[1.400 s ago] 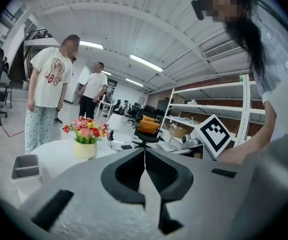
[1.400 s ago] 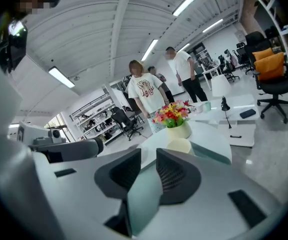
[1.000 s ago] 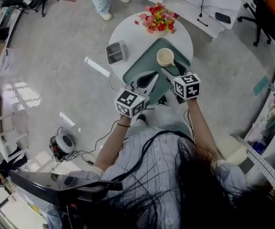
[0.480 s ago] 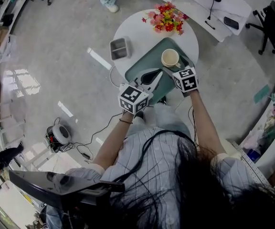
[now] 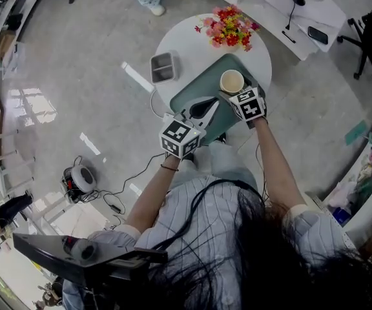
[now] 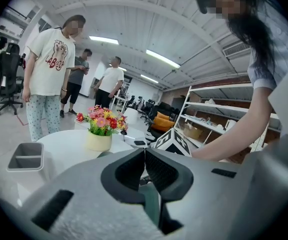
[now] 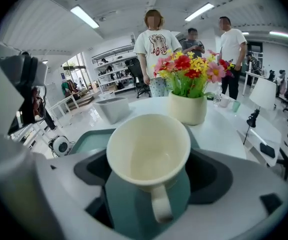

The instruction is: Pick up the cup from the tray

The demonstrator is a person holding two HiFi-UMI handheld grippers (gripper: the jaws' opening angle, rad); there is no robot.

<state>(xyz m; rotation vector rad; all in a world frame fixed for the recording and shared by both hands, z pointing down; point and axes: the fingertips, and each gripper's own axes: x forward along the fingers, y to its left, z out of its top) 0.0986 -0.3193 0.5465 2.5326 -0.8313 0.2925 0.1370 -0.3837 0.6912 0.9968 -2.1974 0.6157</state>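
Round white table (image 5: 185,41) bearing a green tray (image 5: 201,84): right gripper (image 5: 237,94) has dropped closer, jaws just opened wide around the upright cup (image 7: 148,151) on the tray, not yet pinching; left gripper (image 6: 144,159) closed, empty; closing should follow

Large open workroom with a glossy pale grey floor (image 5: 76,63) catching bright reflections. A round white surface (image 5: 186,39) stands mid-room, with a white desk (image 5: 270,8) and a black office chair (image 5: 367,41) beyond it. Overhead, a white ribbed ceiling carries long strip lights (image 6: 162,59). White shelving (image 6: 219,111) lines one side.
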